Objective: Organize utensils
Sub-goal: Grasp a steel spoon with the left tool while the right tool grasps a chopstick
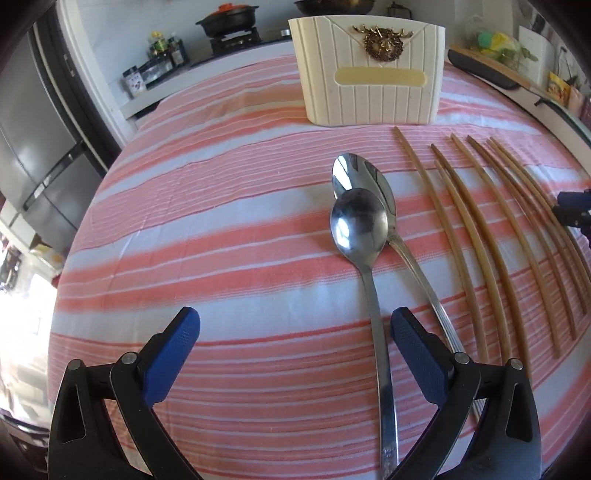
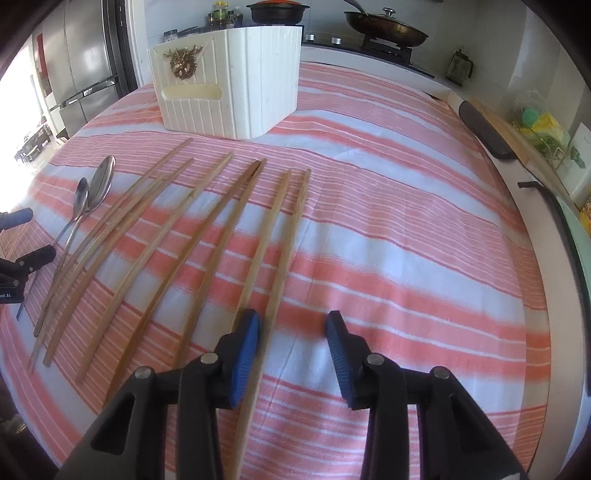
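Observation:
Two steel spoons (image 1: 360, 221) lie side by side on the striped cloth, bowls overlapping, handles toward me. My left gripper (image 1: 293, 325) is open; the nearer spoon's handle (image 1: 380, 350) runs between its fingers, close to the right one. Several wooden chopsticks (image 1: 480, 229) lie to the right of the spoons. My right gripper (image 2: 291, 325) is open above the cloth, and the rightmost chopstick (image 2: 280, 266) runs between its fingers, beside the left one. A cream ribbed utensil box (image 1: 369, 74) with a gold ornament stands at the far side, also in the right wrist view (image 2: 229, 77).
The pink and white striped cloth (image 2: 406, 221) covers the table. A stove with a pot (image 1: 229, 18) and a pan (image 2: 384, 26) stands behind. A fridge (image 1: 33, 147) is at the left. A dark board (image 2: 484, 129) and clutter line the right edge.

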Motion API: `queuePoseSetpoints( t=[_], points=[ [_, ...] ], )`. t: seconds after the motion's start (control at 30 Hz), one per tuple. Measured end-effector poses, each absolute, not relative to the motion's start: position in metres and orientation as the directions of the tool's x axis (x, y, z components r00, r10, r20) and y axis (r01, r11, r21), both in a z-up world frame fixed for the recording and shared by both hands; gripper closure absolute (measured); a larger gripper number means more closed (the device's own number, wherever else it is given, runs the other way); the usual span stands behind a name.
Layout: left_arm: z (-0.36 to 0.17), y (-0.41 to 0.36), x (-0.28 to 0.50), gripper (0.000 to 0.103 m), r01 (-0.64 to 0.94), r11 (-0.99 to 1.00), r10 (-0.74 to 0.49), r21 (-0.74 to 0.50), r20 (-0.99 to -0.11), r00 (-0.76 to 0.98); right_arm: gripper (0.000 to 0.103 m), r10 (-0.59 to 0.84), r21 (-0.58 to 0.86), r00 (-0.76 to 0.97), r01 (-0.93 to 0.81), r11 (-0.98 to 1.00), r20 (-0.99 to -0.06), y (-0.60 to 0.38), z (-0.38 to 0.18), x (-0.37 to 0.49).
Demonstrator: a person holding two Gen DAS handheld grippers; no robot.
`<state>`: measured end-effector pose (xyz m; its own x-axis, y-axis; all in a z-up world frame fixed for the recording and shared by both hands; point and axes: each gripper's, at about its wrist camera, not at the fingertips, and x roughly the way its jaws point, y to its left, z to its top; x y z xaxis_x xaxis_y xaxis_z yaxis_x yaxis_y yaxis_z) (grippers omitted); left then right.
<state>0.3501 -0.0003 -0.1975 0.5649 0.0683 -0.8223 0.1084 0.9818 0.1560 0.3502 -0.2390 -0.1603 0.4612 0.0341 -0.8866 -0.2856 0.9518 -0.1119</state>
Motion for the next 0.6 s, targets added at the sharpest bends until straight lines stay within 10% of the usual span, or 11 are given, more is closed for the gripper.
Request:
queuePoseSetpoints(
  t=[0.2,0.33,0.43,0.6],
  points=[
    [-0.198,-0.016,0.373,0.002,0.104,0.976,0.094,0.189,-0.807,0.583,0.064,0.043,-0.108,0.421,-0.33,0.938,-0.906,-0.23,-0.161,0.393],
    [-0.196,-0.016,0.377,0.034,0.15,0.982,0.009,0.116,-0.819,0.573,0.065,0.07,-0.067,0.394,-0.323,0.944,-0.916,-0.226,-0.162,0.426],
    [-0.195,-0.021,0.376,0.067,0.204,0.973,-0.033,0.109,-0.808,0.589,0.091,0.07,-0.064,0.392,-0.317,0.946,-0.917,-0.22,-0.162,0.442],
    [-0.186,-0.009,0.376,0.068,0.209,0.973,-0.058,0.095,-0.78,0.623,0.096,0.118,0.02,0.407,-0.237,0.971,-0.906,-0.231,-0.148,0.447]
  ],
)
